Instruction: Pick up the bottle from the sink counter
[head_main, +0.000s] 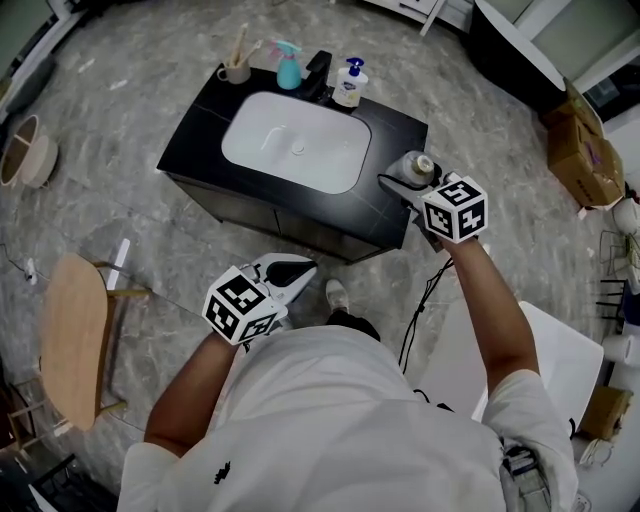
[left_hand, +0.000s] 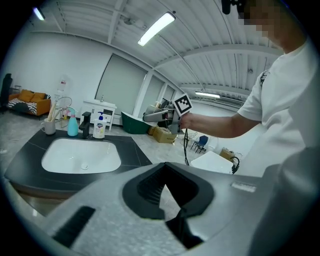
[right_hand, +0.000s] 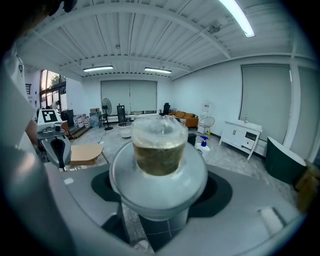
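Closest to the head camera is the person's white shirt (head_main: 340, 420), with both forearms reaching forward over a grey marbled floor.

Ahead stands the black sink counter (head_main: 195, 145) with a white basin (head_main: 295, 140) set into it. Along its back edge are a cup of brushes (head_main: 236, 70), a teal spray bottle (head_main: 289, 68), a dark faucet (head_main: 318, 72) and a white soap pump (head_main: 349, 84). A wooden stool (head_main: 75, 340) stands well apart at the left.

The right gripper (head_main: 404, 182) is clenched around the bottle (head_main: 418, 166), a clear, round-shouldered one with a short neck and murky amber contents. Its dark pads press on either side of the body. Seen from above, the bottle sits at the counter's right edge, near the front corner. It looks raised off the surface, though no view shows its base plainly. The right gripper view looks past it into the open room.

The left gripper (head_main: 290, 275) hangs low in front of the counter, near the person's shoe. Its jaws are closed together on nothing.

As a judgement, the grasp is made and the lift is the step in hand. The next move calls for a steady squeeze, since the smooth round body could slip. The bottle should be kept upright and carried clear of the counter's edge.
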